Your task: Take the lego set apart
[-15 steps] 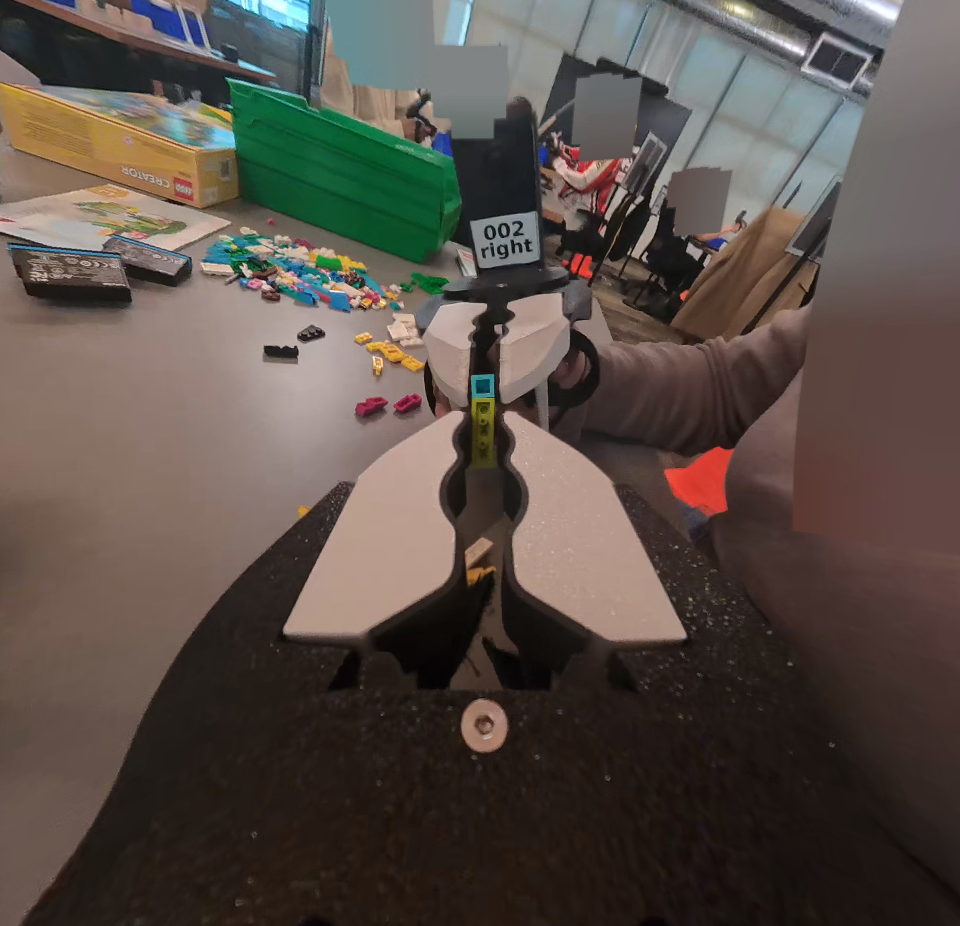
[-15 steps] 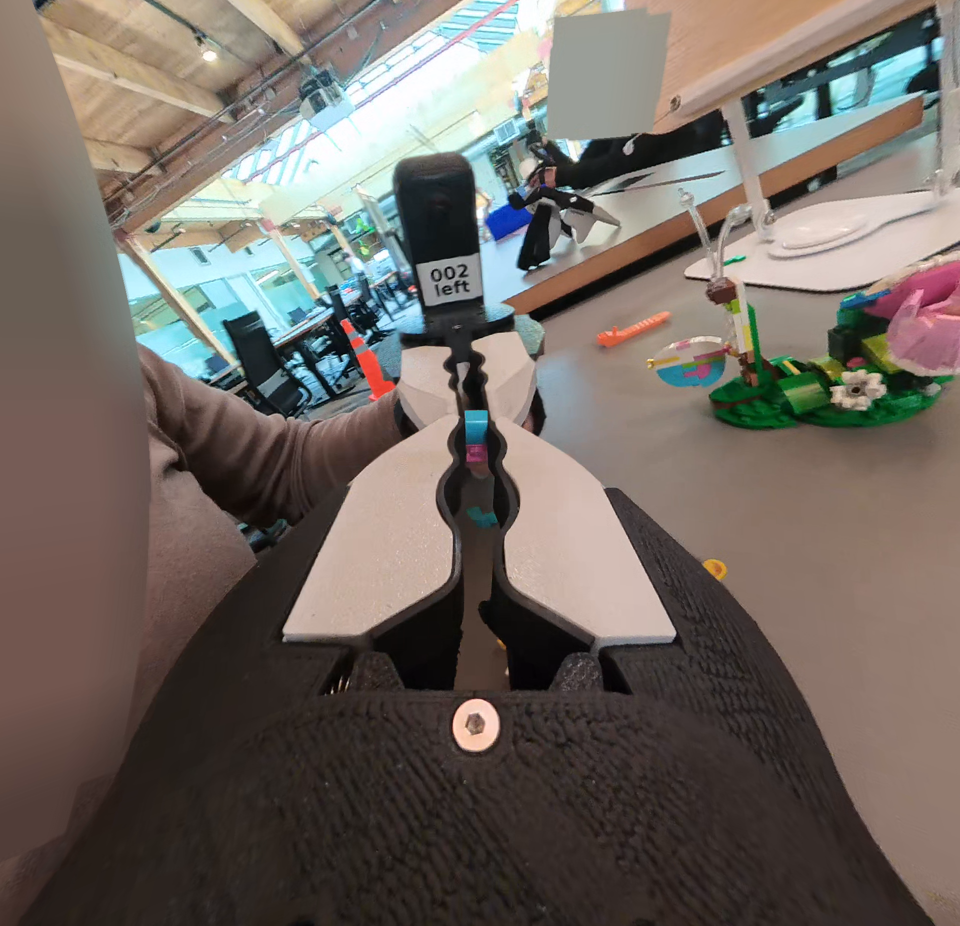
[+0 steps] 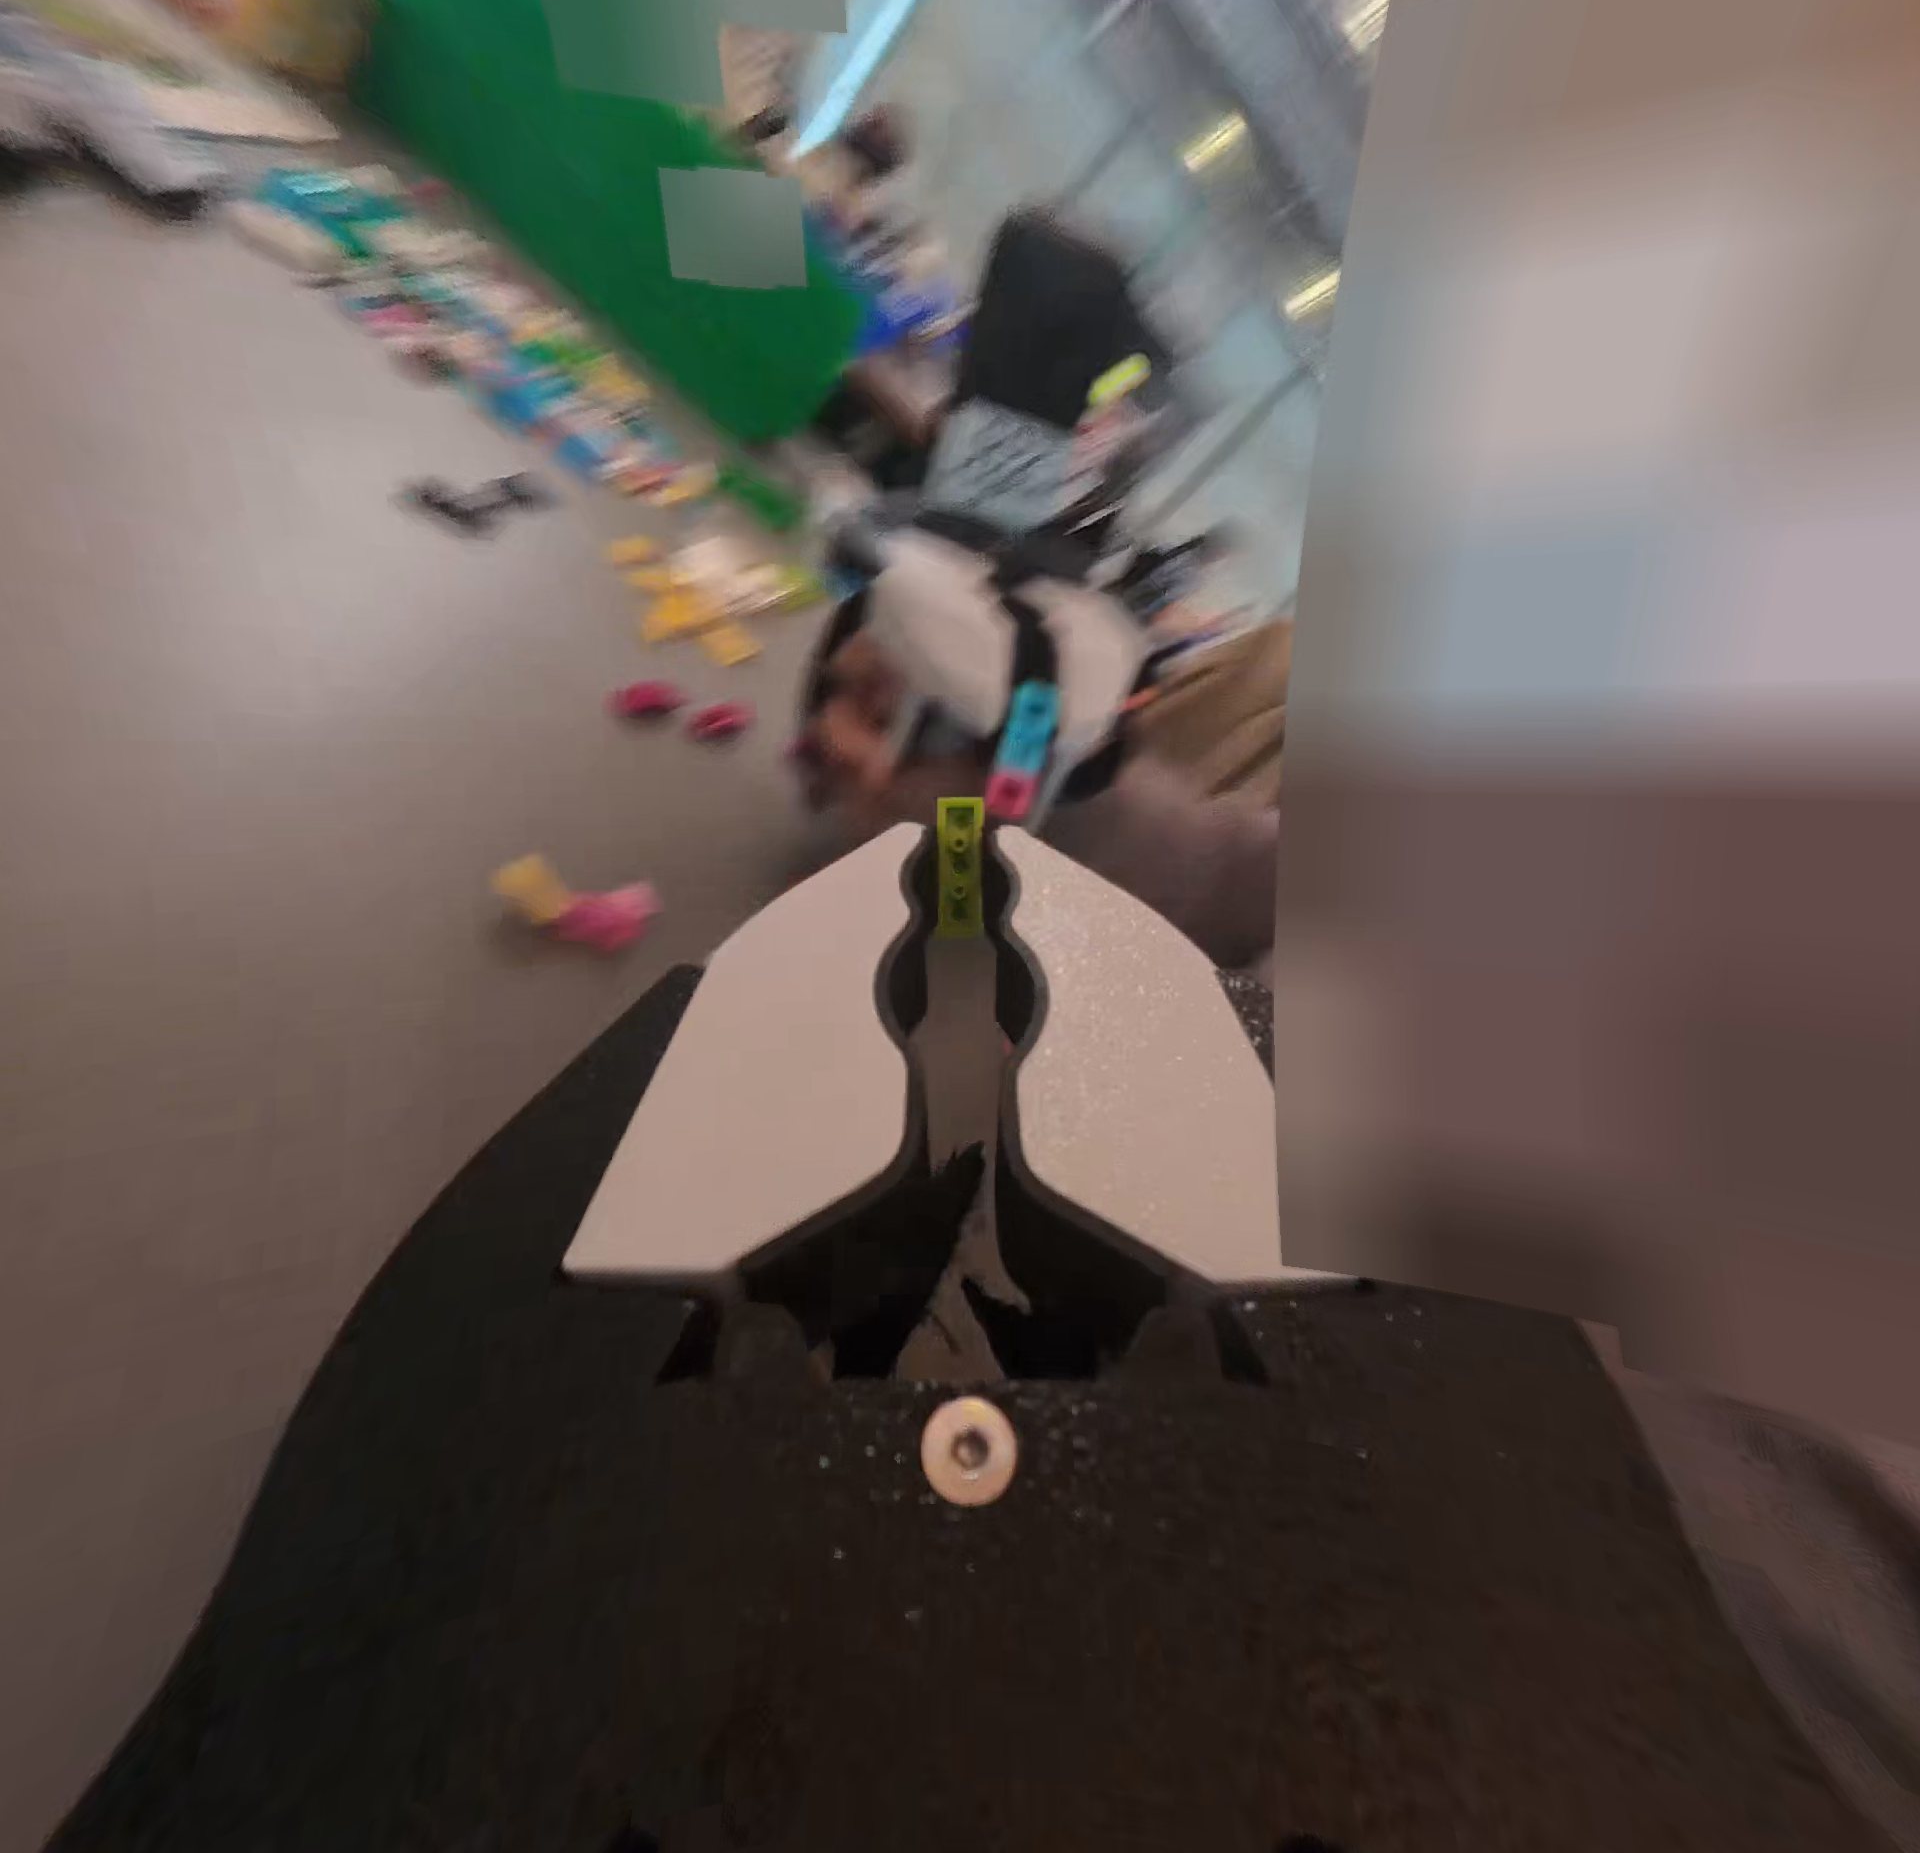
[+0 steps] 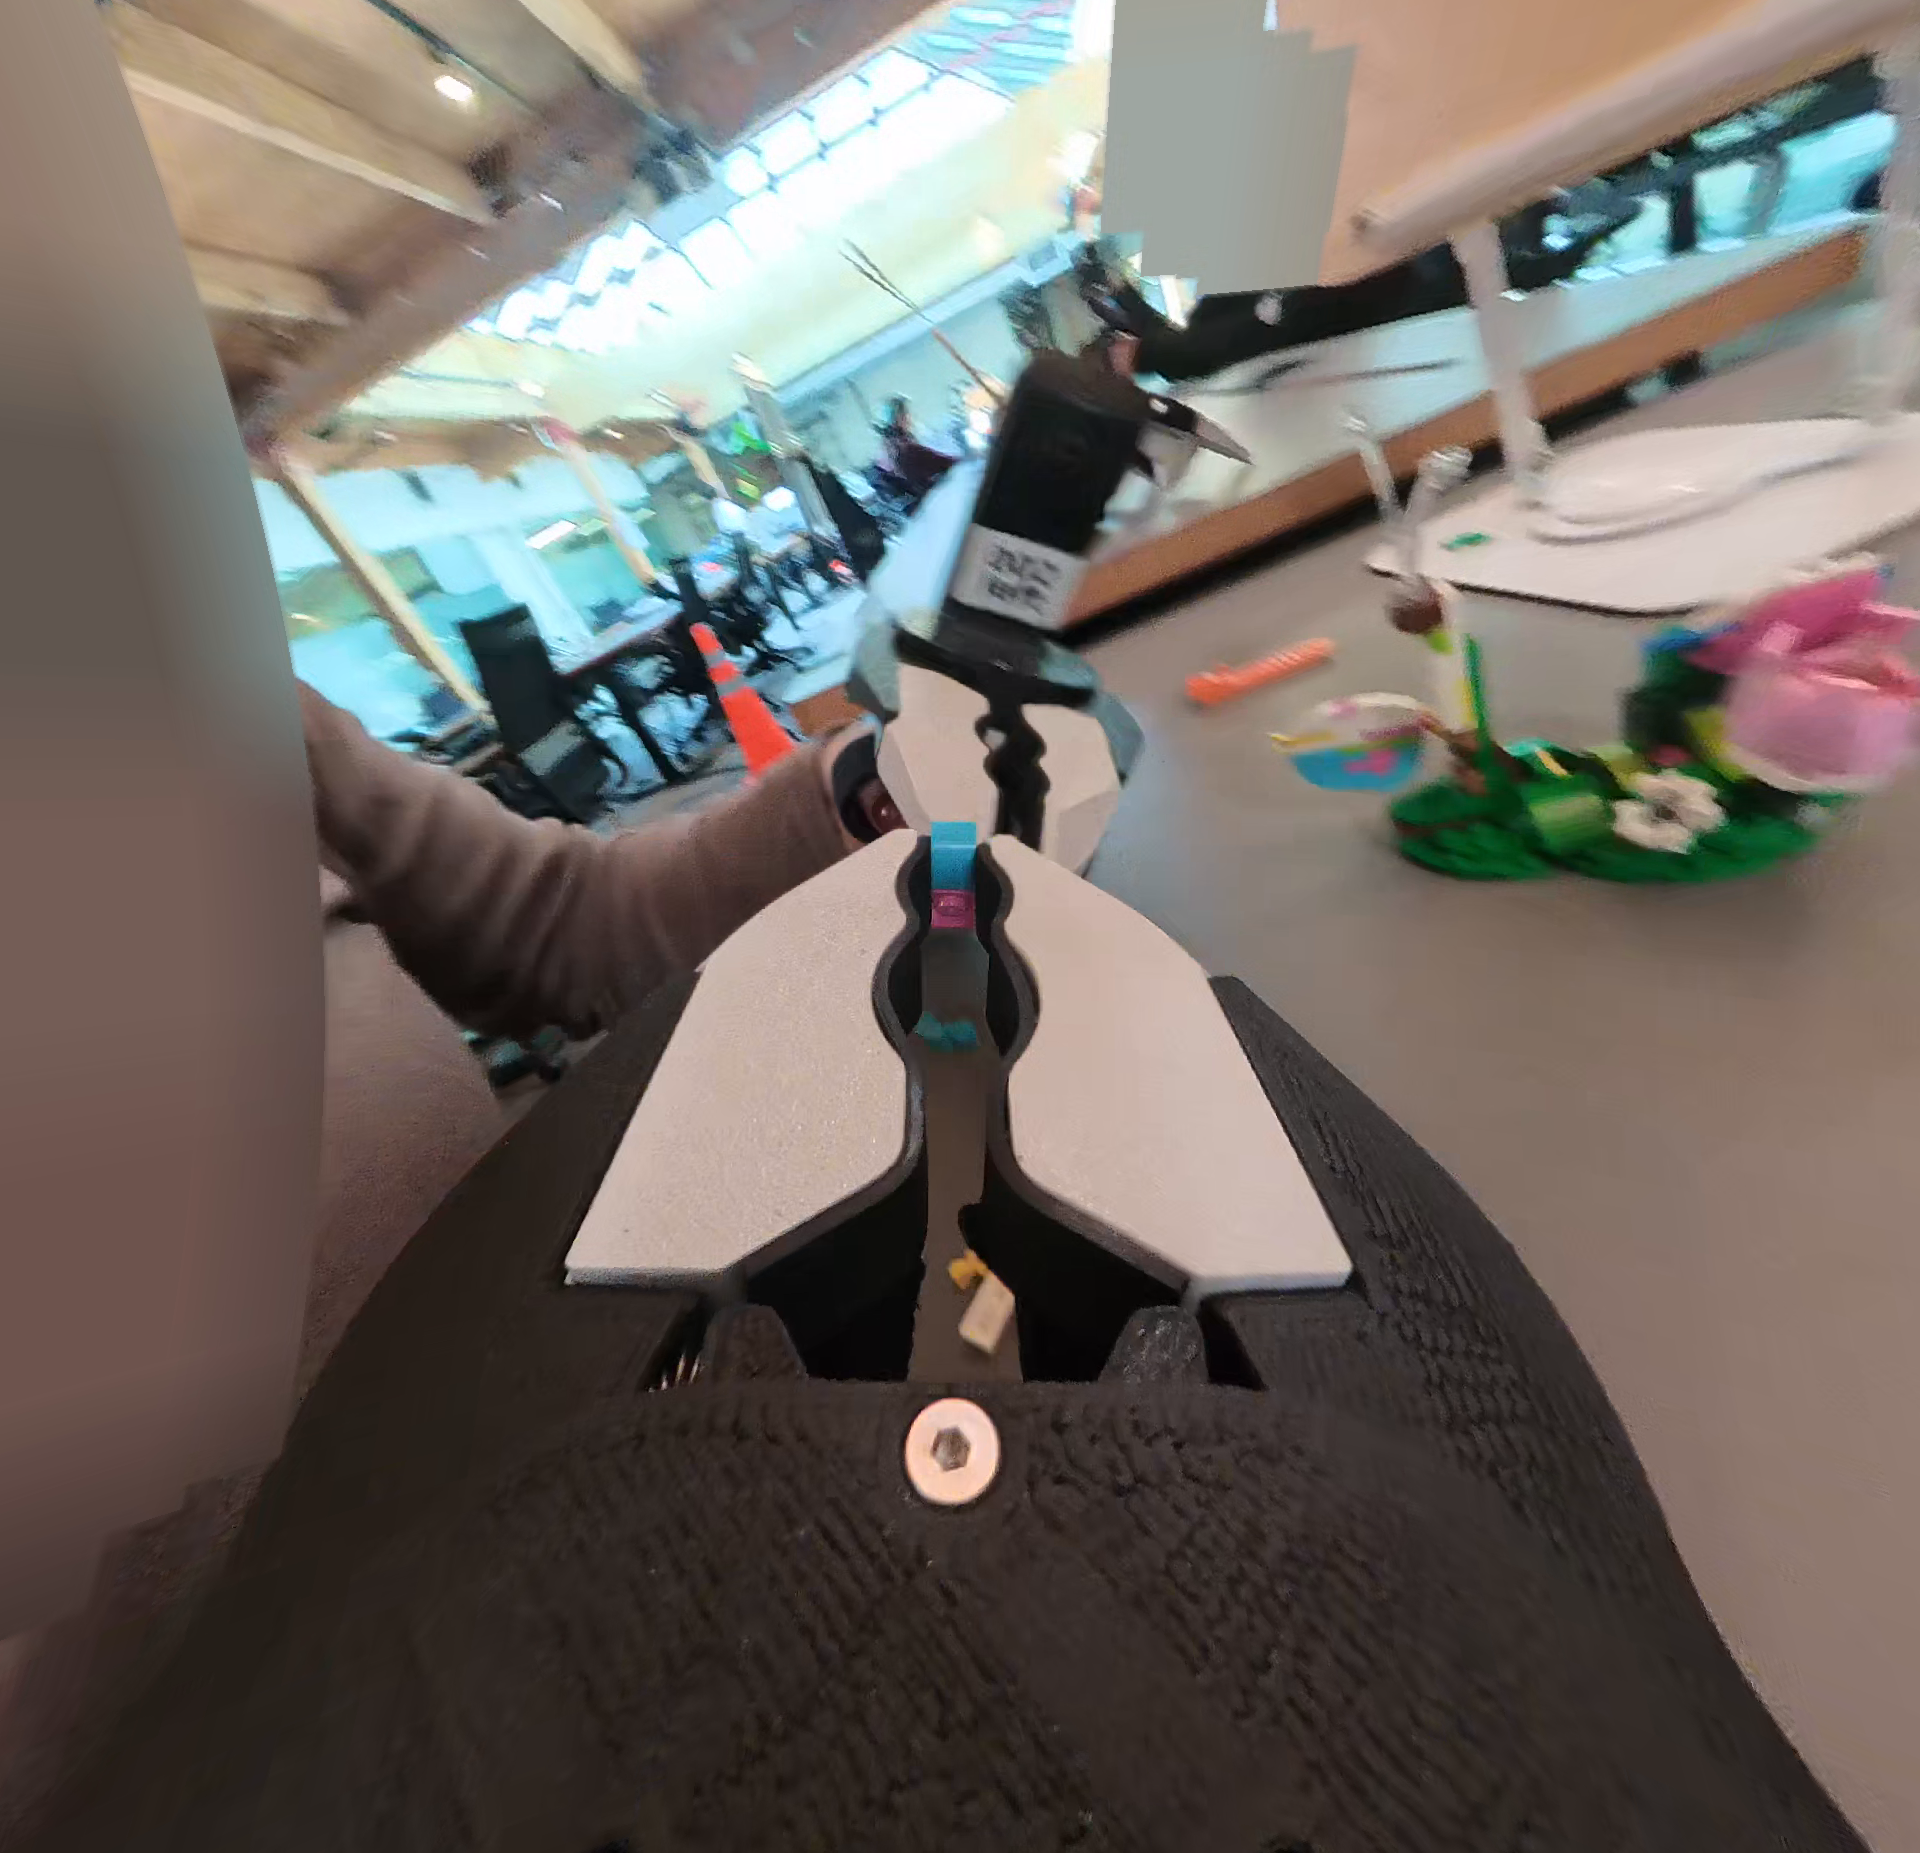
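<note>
1. Left wrist view: the left gripper [image 3: 961, 847] is clenched on a small lime-green brick [image 3: 959, 881], pinched upright at the very tips of its white fingers [image 3: 790, 1034]. Gripping at the tips probably leaves most of the brick exposed.

2. Just beyond it, slightly up and to the right, the right gripper [image 3: 1023, 764] grasps a short blue and pink piece [image 3: 1023, 743]. The lime brick and this piece are close but apart, with a visible gap, so the joint between them appears already broken.

3. Right wrist view: the right gripper [image 4: 954, 853] holds the same blue and pink piece [image 4: 953, 878], blue end forward and pink end just behind it. The left gripper [image 4: 1003, 754] sits tilted just ahead, facing it. Holding the two tools nose to nose likely lets each pull against the other.

4. On the grey table [image 4: 1455, 1128] to the right stands the rest of the lego set [image 4: 1662, 816], a green base with pink flower parts, still largely assembled and well apart from both tools.

5. Loose bricks [image 3: 540, 390] lie scattered, blurred, across the table on the left, near a green bin [image 3: 582, 214]; they probably form the pile for removed parts.

6. Judgement: both held parts likely go down next, and small pieces pinched this lightly could slip.
</note>
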`<state>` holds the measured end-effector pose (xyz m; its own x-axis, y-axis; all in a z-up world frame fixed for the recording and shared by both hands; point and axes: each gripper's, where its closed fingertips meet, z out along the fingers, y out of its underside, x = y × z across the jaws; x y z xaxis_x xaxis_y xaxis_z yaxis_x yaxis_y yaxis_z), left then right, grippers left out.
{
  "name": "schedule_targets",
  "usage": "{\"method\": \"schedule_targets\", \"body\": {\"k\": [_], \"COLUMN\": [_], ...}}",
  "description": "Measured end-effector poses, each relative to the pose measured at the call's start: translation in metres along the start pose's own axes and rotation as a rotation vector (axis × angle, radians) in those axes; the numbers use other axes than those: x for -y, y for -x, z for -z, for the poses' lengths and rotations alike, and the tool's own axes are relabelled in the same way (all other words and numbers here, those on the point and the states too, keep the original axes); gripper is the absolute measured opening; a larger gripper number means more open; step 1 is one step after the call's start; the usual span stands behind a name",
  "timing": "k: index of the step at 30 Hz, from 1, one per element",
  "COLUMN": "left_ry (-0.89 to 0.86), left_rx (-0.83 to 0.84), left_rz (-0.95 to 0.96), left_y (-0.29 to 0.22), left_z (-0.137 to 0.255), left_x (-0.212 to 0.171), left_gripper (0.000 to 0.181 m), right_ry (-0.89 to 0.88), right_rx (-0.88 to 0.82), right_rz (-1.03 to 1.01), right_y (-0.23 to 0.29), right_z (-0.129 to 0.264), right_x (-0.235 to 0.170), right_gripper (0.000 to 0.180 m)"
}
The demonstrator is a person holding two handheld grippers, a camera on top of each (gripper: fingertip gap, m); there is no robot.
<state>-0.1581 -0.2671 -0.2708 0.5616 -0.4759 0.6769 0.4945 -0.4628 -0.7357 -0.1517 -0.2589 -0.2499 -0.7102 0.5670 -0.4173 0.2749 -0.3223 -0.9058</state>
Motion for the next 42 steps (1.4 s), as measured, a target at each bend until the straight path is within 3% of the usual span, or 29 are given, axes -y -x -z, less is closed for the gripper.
{"method": "schedule_targets", "body": {"k": [1, 4, 8, 14, 18, 20, 24, 27, 30, 33, 42], "left_ry": [0.077, 0.287, 0.457, 0.382, 0.097, 0.028, 0.037, 0.093, 0.218, 0.283, 0.324], "left_rx": [0.166, 0.512, 0.571, 0.533, 0.25, 0.193, 0.212, 0.183, 0.243, 0.225, 0.21], "left_rz": [-0.065, -0.19, -0.149, -0.207, -0.204, -0.205, -0.269, -0.288, -0.36, -0.385, -0.385], "left_y": [0.019, 0.056, 0.068, 0.055, 0.006, -0.007, -0.009, -0.013, -0.004, -0.006, -0.005], "left_z": [0.006, 0.024, 0.023, 0.016, -0.008, -0.012, -0.017, -0.019, -0.019, -0.023, -0.025], "left_x": [-0.008, -0.028, -0.057, -0.043, -0.006, 0.003, 0.001, -0.007, -0.024, -0.035, -0.042], "left_gripper": [0.007, 0.008, 0.021, 0.032, 0.029, 0.028, 0.008, 0.007, 0.008, 0.008, 0.008], "right_ry": [0.027, 0.108, 0.135, 0.042, -0.07, -0.096, -0.097, -0.047, 0.063, 0.183, 0.305], "right_rx": [-0.046, -0.142, -0.178, -0.112, -0.016, 0.016, 0.044, 0.071, -0.01, -0.061, -0.013], "right_rz": [-0.006, -0.071, -0.14, -0.185, -0.248, -0.256, -0.219, -0.09, 0.079, 0.201, 0.222], "right_y": [-0.007, -0.025, -0.033, -0.024, -0.013, -0.008, -0.001, 0.007, 0.003, 0.002, 0.011], "right_z": [0.002, 0.004, 0.0, -0.005, -0.006, -0.007, -0.009, -0.007, -0.003, 0.0, 0.002], "right_x": [-0.003, -0.018, -0.028, -0.017, -0.002, 0.001, 0.003, -0.003, -0.011, -0.021, -0.038], "right_gripper": [0.006, 0.006, 0.006, 0.006, 0.006, 0.006, 0.006, 0.006, 0.019, 0.018, 0.007]}}
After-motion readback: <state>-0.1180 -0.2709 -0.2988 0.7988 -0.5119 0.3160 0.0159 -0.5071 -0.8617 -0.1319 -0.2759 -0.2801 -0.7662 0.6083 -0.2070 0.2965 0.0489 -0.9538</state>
